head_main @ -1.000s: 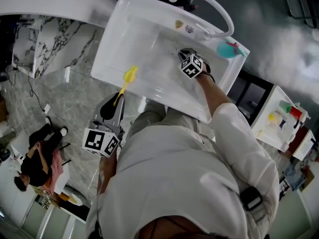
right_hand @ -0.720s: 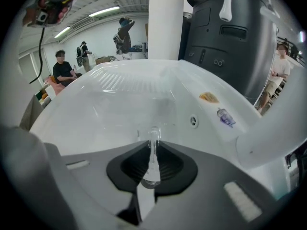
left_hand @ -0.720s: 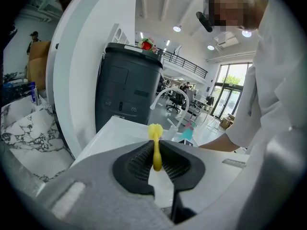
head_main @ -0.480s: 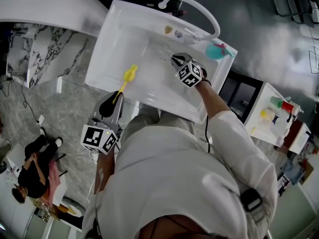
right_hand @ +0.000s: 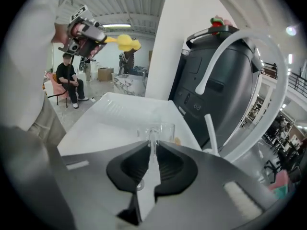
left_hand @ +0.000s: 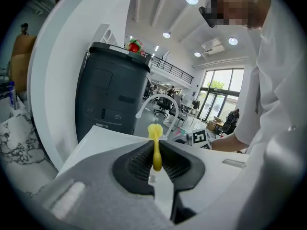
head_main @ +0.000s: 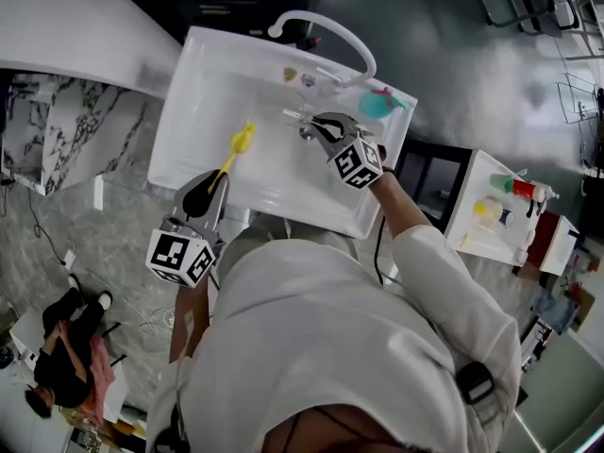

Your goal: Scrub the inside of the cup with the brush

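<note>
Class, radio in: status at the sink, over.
Left gripper shut on yellow brush. Right gripper shut on clear cup at its rim, over sink. Brush outside cup, nothing between them.

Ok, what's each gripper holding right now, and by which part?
Left gripper: the brush, fingers shut on its handle. Right gripper: the cup, fingers pinching its wall at the rim.

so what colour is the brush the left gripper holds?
The brush is yellow, clearest in the left gripper view.

Clear glossy cup (right_hand: 165, 131), smooth white sink (right_hand: 110, 116)
</note>
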Demonstrator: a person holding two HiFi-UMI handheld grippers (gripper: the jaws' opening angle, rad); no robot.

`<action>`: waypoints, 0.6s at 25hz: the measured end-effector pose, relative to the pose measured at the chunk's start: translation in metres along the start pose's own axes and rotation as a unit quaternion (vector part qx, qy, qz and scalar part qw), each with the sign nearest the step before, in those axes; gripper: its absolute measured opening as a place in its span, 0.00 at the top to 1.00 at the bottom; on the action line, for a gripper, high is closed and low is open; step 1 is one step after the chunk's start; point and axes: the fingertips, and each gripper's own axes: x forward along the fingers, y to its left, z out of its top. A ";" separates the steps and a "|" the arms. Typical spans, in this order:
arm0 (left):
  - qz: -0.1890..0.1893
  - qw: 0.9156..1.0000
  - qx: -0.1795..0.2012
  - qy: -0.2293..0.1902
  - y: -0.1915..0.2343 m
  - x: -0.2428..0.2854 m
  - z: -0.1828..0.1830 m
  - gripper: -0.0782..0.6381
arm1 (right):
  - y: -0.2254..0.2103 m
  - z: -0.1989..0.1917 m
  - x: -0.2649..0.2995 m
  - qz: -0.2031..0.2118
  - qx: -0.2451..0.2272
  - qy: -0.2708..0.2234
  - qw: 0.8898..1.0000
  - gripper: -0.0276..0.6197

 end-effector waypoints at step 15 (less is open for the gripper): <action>-0.096 0.994 0.048 -0.023 -0.044 0.047 0.047 0.83 | -0.037 0.073 -0.128 -0.113 -0.101 -0.058 0.987 0.92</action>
